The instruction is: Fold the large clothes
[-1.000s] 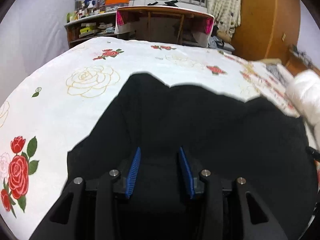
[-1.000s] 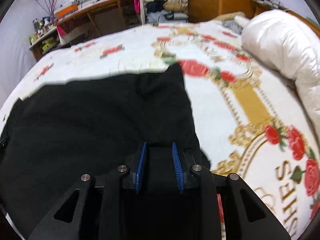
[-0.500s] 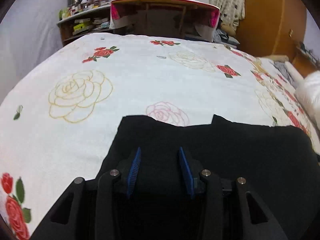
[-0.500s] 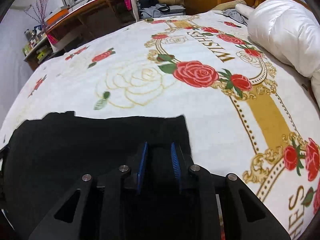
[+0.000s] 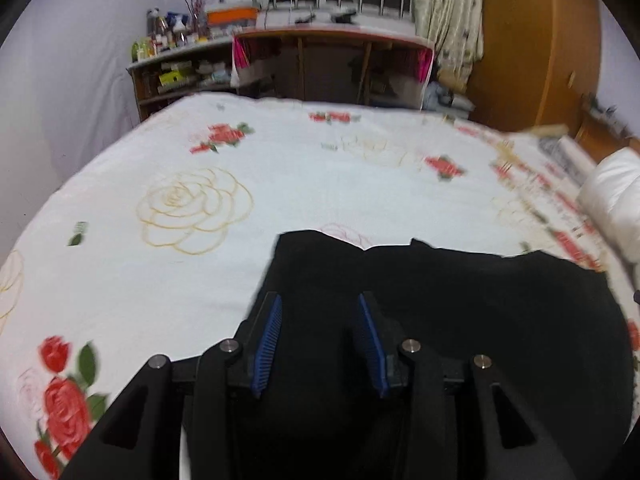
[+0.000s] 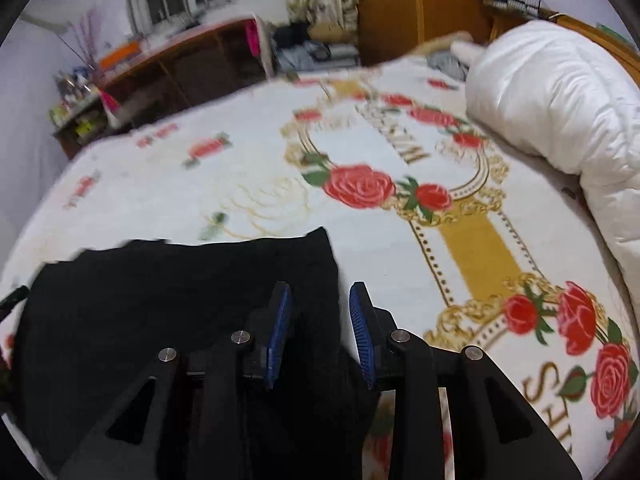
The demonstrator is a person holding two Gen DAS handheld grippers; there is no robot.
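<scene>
Place: home bedroom.
Bed: rose-printed bedspread point(image 5: 280, 184) fills the foreground.
Bedding: white duvet point(image 6: 560, 92) bundled at 2 o'clock.
Furniture: wooden desk point(image 5: 332, 36) at 12 o'clock; cluttered shelf point(image 5: 176, 72) at 11 o'clock; wooden wardrobe point(image 5: 536, 40) at 1 o'clock.
Window: barred, curtained point(image 5: 448, 4).

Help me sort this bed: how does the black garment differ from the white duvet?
The black garment is dark and thin; the white duvet is pale and puffy. The garment lies spread flat at the near edge; the duvet is bundled in a heap on the far right. Both rest on the floral bedspread.
</scene>
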